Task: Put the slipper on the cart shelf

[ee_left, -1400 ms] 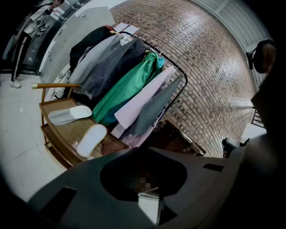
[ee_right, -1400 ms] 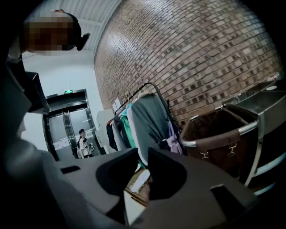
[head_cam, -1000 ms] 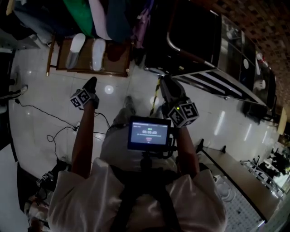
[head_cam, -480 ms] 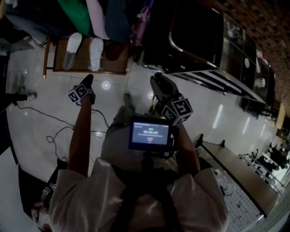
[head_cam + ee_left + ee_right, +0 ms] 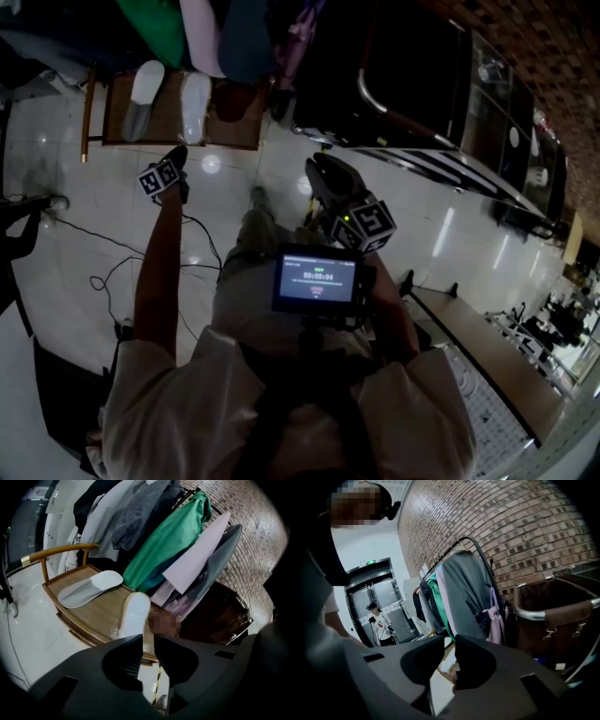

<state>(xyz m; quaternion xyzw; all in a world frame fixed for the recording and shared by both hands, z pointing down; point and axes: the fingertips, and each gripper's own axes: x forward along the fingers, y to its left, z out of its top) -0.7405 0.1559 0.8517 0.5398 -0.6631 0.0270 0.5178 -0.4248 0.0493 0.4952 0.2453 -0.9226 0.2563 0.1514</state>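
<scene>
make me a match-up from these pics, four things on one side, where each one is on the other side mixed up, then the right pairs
Things
1. slippers
2. green garment
3. brown bin
4. small screen

Places
A. hanging on the clothes rack
B. lying on the wooden shelf
C. in front of the person, at chest height
D. beside the brick wall, right of the rack in the right gripper view

Pairs: 1-B, 2-A, 3-D, 4-C
</scene>
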